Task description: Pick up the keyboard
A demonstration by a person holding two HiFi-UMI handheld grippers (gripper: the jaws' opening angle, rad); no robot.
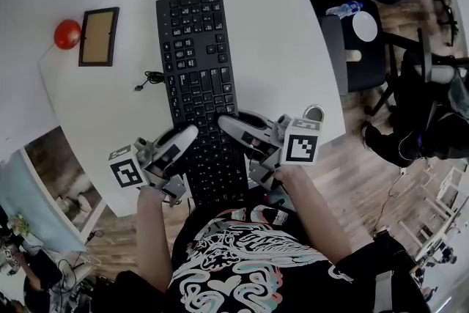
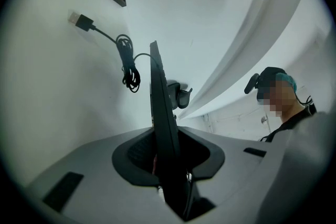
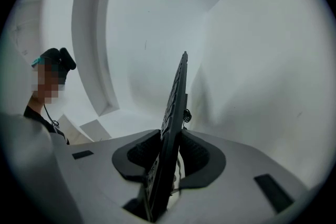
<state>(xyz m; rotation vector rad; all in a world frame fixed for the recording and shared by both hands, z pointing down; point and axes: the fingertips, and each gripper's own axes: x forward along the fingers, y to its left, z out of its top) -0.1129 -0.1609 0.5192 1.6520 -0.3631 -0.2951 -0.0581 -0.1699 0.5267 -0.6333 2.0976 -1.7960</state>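
A black keyboard lies lengthwise on the white table, its near end over the table's front edge. My left gripper comes in from the left at that near end. In the left gripper view the keyboard's edge fills the space between the pads, so my left gripper is shut on it. My right gripper reaches in from the right. There the keyboard stands between the jaws of my right gripper with a light gap beside one pad, so it is open.
A red ball and a small dark picture frame lie at the table's left. The keyboard's coiled USB cable trails left of the keys. To the right, beyond the table edge, a chair holds a bottle and a white disc.
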